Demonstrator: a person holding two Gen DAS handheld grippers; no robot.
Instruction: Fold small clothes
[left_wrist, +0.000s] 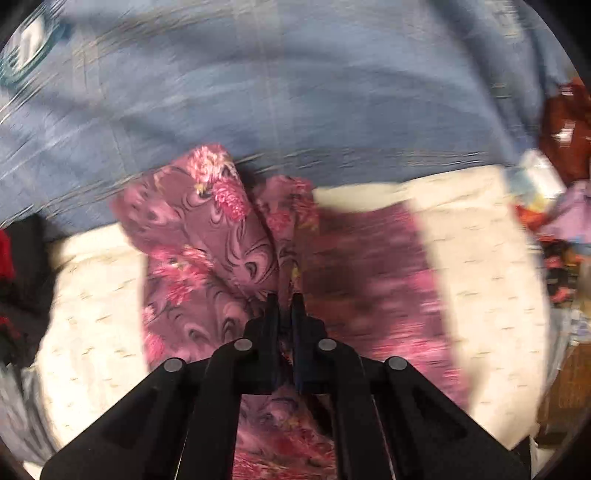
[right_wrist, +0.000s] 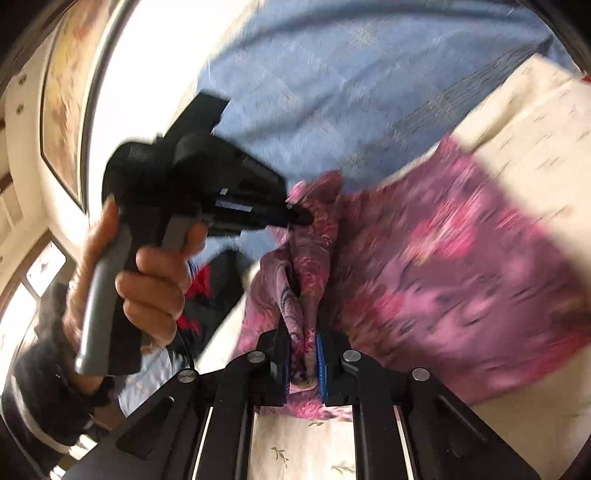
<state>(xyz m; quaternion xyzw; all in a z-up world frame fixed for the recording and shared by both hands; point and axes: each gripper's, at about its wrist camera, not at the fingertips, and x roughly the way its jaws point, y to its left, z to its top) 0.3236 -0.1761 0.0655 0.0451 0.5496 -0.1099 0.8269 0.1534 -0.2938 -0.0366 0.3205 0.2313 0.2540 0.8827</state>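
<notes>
A pink-purple floral garment (left_wrist: 207, 236) lies on a cream cloth (left_wrist: 480, 258) and is lifted at one edge. My left gripper (left_wrist: 285, 295) is shut on a fold of the garment. In the right wrist view my right gripper (right_wrist: 303, 325) is shut on another bunched edge of the same garment (right_wrist: 461, 258). The left gripper (right_wrist: 301, 218) shows there too, held in a hand, its tips pinching the garment's raised edge just beyond mine. Both views are blurred by motion.
A blue quilted bedspread (left_wrist: 295, 92) lies beyond the cream cloth (right_wrist: 535, 129). Piled clothes (left_wrist: 561, 221) sit at the right edge, dark and red clothes (left_wrist: 14, 266) at the left. A window and wall panel (right_wrist: 74, 92) are at the left.
</notes>
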